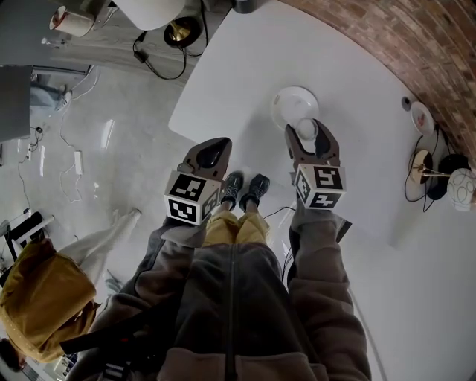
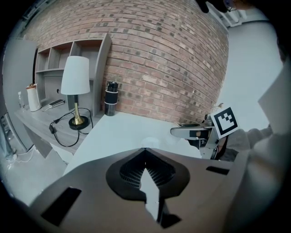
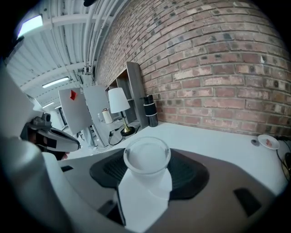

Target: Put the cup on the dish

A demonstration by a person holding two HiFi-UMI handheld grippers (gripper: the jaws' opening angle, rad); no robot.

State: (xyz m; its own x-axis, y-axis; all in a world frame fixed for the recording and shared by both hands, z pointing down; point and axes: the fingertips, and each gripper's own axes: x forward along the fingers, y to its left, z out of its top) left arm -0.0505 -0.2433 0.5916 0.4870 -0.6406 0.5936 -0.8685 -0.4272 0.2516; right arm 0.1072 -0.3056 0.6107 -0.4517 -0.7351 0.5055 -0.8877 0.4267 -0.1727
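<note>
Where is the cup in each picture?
Head view: the cup is upper middle, between the right gripper's jaws, at the white dish's lower edge.
Left gripper view: the cup cannot be seen.
Right gripper view: the cup is in the centre, between the jaws, its open rim facing the camera.
Shared landmark: the table lamp.

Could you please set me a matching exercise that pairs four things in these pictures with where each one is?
Things:
1. cup
2. dish
3. lamp
4. black flask

Places:
A. on the grey counter
B. between the jaws of the right gripper
C. at the foot of the brick wall
D. on the white table, just ahead of the right gripper

Pairs: 1-B, 2-D, 3-A, 4-C
</note>
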